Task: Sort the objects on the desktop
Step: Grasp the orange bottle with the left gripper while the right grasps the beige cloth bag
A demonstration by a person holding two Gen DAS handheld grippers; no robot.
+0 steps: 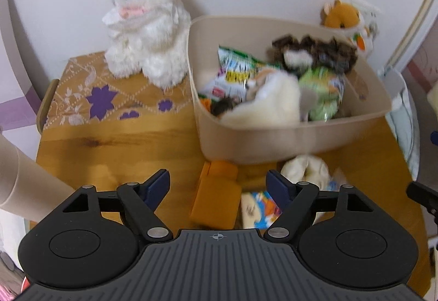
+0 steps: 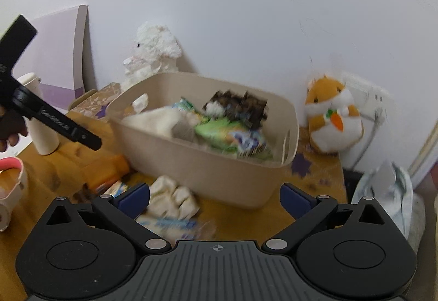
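Observation:
A beige bin [image 1: 287,136] [image 2: 208,172] stands on the wooden table, filled with snack packets, a cream plush and a dark brown plush. In front of it lie an orange box [image 1: 216,197] [image 2: 106,172], a cream plush piece [image 1: 306,169] [image 2: 172,197] and a printed packet [image 1: 260,208] [image 2: 169,224]. My left gripper [image 1: 217,186] hangs open just above the orange box, nothing between its fingers. My right gripper [image 2: 216,197] is open wide before the bin's front wall, with the cream plush piece near its left finger. The left tool's black handle [image 2: 54,120] shows at the right wrist view's left.
A white lamb plush [image 1: 153,27] [image 2: 153,54] sits at the back left on a patterned cloth [image 1: 109,92]. An orange hamster plush [image 2: 334,114] [image 1: 342,13] leans on the wall right of the bin. A cream bottle [image 2: 41,114] and a pink-rimmed cup [image 2: 11,186] stand at the left.

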